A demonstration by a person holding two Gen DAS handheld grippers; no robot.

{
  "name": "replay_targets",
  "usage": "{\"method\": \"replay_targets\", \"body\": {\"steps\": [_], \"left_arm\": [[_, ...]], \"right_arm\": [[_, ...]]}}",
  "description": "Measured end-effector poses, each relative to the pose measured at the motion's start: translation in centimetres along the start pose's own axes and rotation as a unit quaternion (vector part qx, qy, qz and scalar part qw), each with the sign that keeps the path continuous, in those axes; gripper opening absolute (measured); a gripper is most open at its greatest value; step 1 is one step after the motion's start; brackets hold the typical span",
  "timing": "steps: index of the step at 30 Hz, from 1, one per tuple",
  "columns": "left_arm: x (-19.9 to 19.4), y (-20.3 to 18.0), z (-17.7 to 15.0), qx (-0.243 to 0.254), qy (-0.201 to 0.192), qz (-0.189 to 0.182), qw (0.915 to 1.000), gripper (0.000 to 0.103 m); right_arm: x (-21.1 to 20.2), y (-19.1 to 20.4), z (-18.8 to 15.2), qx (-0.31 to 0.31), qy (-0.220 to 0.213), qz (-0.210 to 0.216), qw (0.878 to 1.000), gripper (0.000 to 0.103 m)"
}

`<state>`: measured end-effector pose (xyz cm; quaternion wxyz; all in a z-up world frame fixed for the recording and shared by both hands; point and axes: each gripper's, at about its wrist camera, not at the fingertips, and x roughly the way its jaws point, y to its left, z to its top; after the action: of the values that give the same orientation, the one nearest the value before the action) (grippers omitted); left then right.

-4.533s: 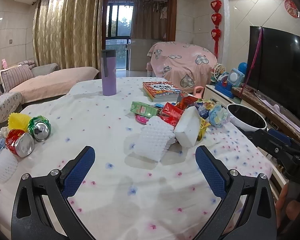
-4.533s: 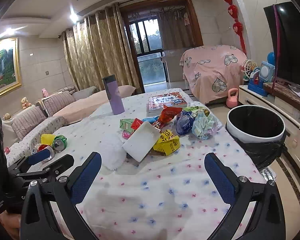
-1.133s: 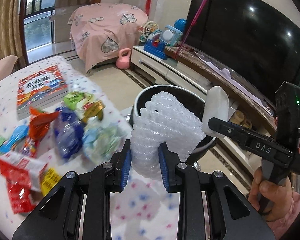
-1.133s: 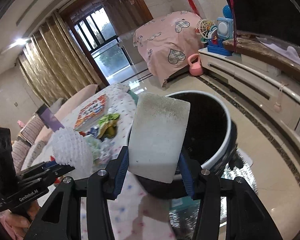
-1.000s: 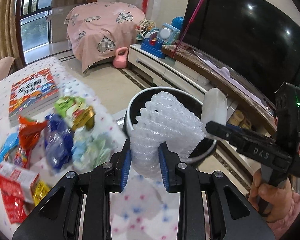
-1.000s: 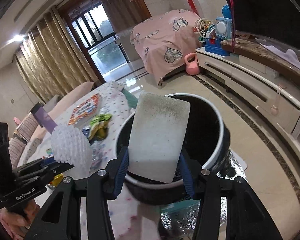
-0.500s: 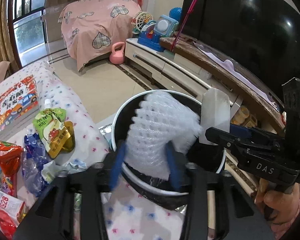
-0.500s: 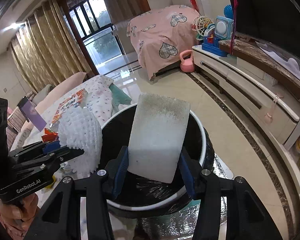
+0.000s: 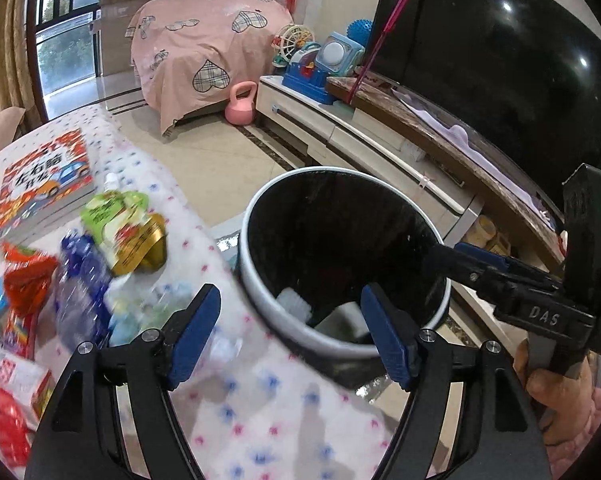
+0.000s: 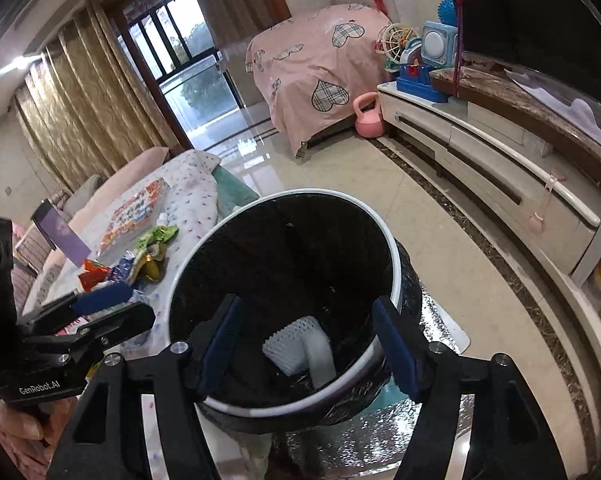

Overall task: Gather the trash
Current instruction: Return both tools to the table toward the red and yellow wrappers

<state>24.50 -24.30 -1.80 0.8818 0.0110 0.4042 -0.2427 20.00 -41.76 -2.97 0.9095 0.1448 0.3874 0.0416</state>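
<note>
Room: living room, white dotted tablecloth [image 9: 260, 408] at lower left.
Done: white foam net [image 10: 290, 346] and white foam block [image 10: 320, 354] lie inside black-lined round bin [image 10: 392, 248].
Left: crumpled wrappers [image 9: 124, 236] on cloth, left of frame.
Left gripper [image 9: 290, 330]: spread, empty.
Right gripper [image 10: 306, 342]: spread, empty, above bin.

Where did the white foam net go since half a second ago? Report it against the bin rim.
Yes, moved: the foam net dropped below the bin rim, now lying inside.

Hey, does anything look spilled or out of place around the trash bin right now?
Nothing stands out. The foam net and white block lie inside the bin, and loose wrappers wait on the table.
</note>
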Motion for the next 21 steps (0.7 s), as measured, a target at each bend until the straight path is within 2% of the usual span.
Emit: {"method": "replay_targets", "body": {"steps": [7, 14, 21], "left_arm": [[-3.6, 2.2, -3.1, -0.029, -0.016, 0.008, 0.9994, 0.076], [-7.2, 5.3, -6.3, -0.067, -0.026, 0.024, 0.9971, 0.076], [-9.9, 9.1, -9.0, -0.114, -0.034, 0.035, 0.9923, 0.076]], "right_arm": [[-1.8, 1.6, -2.4, 0.030, -0.035, 0.032, 0.998, 0.096], [-2.5, 4.5, -4.5, 0.038, -0.044, 0.061, 0.996, 0.096], [-2.1, 8.3, -6.4, 0.020, -0.029, 0.082, 0.996, 0.097]]}}
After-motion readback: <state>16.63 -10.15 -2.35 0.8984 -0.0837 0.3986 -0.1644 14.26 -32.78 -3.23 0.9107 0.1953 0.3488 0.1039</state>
